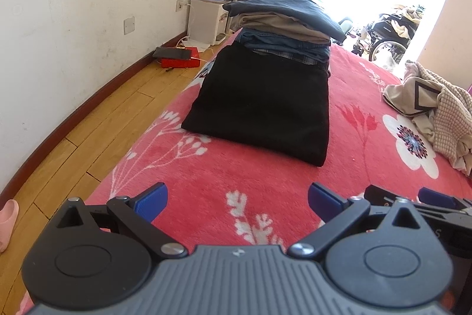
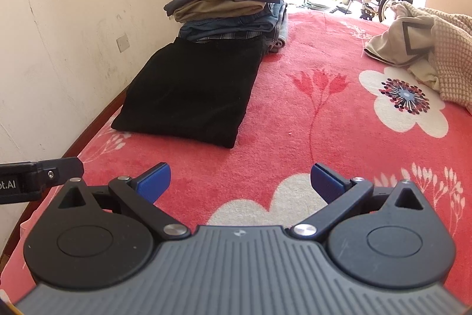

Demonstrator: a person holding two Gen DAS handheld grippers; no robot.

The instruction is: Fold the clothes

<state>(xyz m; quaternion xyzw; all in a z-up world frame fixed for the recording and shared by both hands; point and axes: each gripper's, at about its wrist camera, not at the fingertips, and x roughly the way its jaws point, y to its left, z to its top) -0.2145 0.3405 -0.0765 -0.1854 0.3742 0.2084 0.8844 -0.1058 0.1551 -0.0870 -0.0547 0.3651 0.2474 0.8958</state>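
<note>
Left tongs [image 1: 237, 201]: jaws stood wide apart and empty, low over the red floral blanket [image 1: 280, 176] near the bed's near end, probably free to take up the next garment.
Right tongs [image 2: 240, 182]: likewise spread and holding nothing, just beside the left pair over the same blanket.
Black garment [image 1: 262, 108]: lay folded into a flat rectangle along the bed's left edge, its far end touching the foot of the stack; it looked finished and parked where it could join that stack.
Stack of folded clothes [image 1: 283, 22]: sat at the bed's far left corner, a dark blue piece on top, tan below it, denim and plaid beneath, kept to the wall side so the middle of the bed stayed free for folding.
Unfolded beige clothes [image 2: 424, 46]: lay crumpled at the bed's right edge, well apart from the folded pieces; by my judgement these were the work left.
Next step: likely a reach right toward that heap.
</note>
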